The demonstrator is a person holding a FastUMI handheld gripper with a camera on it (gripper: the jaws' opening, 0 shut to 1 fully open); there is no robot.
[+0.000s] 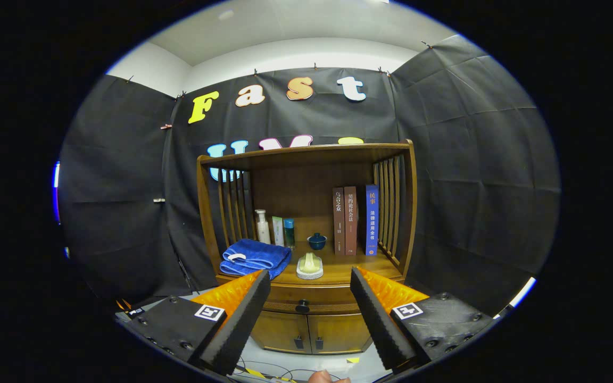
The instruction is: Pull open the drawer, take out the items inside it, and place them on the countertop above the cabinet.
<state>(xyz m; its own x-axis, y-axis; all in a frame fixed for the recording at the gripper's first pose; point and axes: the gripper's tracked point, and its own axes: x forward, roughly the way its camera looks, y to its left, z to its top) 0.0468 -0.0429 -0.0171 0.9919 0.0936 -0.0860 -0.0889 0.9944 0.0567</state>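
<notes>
Gripper (pixel 310 303) held wide open, gripping nothing, fingers framing the closed drawer (pixel 306 299) and its dark knob (pixel 302 306). On the countertop (pixel 338 270): blue towel (pixel 254 257), soap dish (pixel 309 266).

The single fisheye camera rode on the gripper (pixel 310 308) and looked forward along its two fingers (pixel 242 319), which stood wide apart at the bottom of the view. It faced the wooden cabinet (pixel 306 234) straight on, from a little way back and at about the height of the drawer (pixel 306 300) — the whole cabinet fitted between and above the fingers. The tabletop (pixel 338 268) was seen from slightly above, the top shelf from below.
</notes>
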